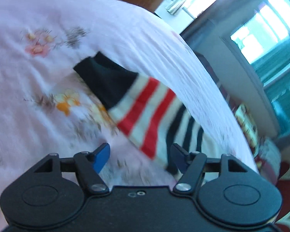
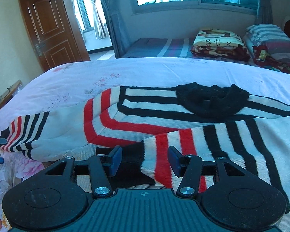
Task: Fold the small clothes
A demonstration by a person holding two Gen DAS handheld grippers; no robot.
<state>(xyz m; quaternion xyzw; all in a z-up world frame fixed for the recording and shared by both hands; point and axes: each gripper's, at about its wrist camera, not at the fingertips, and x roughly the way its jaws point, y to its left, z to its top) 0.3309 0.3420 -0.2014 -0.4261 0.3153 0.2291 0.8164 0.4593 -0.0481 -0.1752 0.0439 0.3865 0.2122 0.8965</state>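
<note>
A small knit sweater (image 2: 148, 108) with white, red and black stripes and a black collar (image 2: 210, 100) lies on the pink floral bedcover (image 2: 137, 71). Its right sleeve (image 2: 183, 145) is folded over the body, and the black cuff (image 2: 131, 158) lies between the fingers of my right gripper (image 2: 145, 161), which is open with its pads clear of the cloth. The blurred left wrist view shows the other sleeve (image 1: 141, 108) with its black cuff (image 1: 104, 79) stretched out on the bedcover (image 1: 38, 77). My left gripper (image 1: 140, 154) hangs open just in front of that sleeve.
A second bed (image 2: 164, 48) with a folded blanket (image 2: 220, 42) and striped pillows (image 2: 268, 36) stands under the window behind. A wooden door (image 2: 50, 27) is open at the back left. The bed's left edge drops beside a low wooden shelf (image 2: 7, 94).
</note>
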